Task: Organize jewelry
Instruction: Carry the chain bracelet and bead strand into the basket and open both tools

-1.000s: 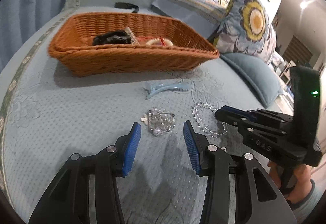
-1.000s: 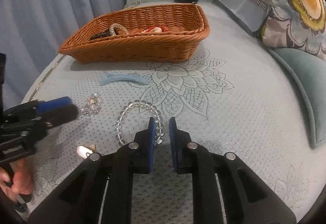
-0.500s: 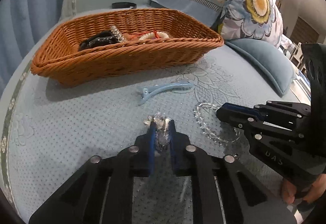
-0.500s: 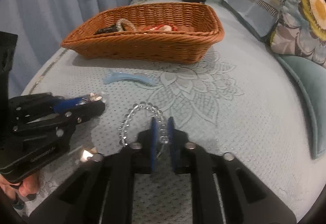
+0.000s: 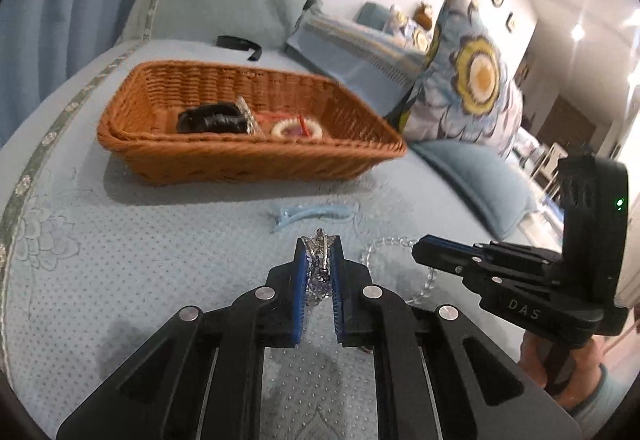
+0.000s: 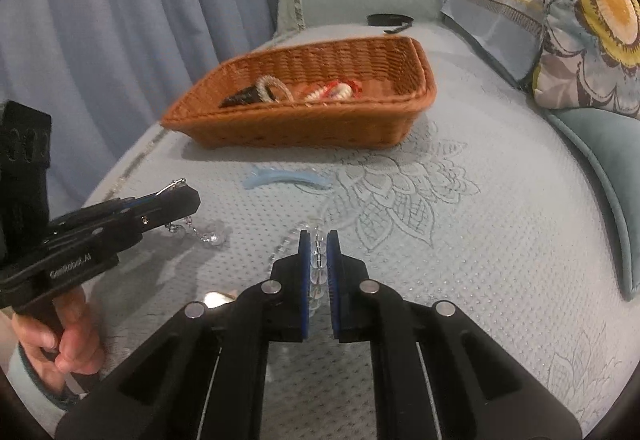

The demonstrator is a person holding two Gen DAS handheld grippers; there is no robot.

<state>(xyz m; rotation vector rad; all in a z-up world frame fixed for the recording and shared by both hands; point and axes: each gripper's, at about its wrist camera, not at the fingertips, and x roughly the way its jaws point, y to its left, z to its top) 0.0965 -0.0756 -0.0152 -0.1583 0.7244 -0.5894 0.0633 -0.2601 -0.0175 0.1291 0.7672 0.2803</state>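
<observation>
My left gripper (image 5: 319, 264) is shut on a silver crystal brooch (image 5: 318, 260) and holds it lifted off the bed; a beaded part dangles below it in the right wrist view (image 6: 200, 234). My right gripper (image 6: 319, 260) is shut on a clear bead bracelet (image 6: 318, 268), also lifted; the bracelet also shows in the left wrist view (image 5: 390, 245). A brown wicker basket (image 5: 240, 156) (image 6: 304, 128) stands ahead and holds a black hair tie (image 5: 212, 118), a white and red bracelet (image 5: 296, 128) and a sparkly bangle (image 6: 274, 88).
A light blue hair clip (image 5: 312, 214) (image 6: 288, 176) lies on the blue bedspread between the grippers and the basket. A small shiny item (image 6: 218, 298) lies near my right gripper. A black band (image 5: 238, 42) lies behind the basket. Flowered pillows (image 5: 472, 80) line the right.
Both grippers have risen from the bed with their pieces. The brooch and the bracelet have left the bedspread. One second ago the left gripper was open around the brooch.
</observation>
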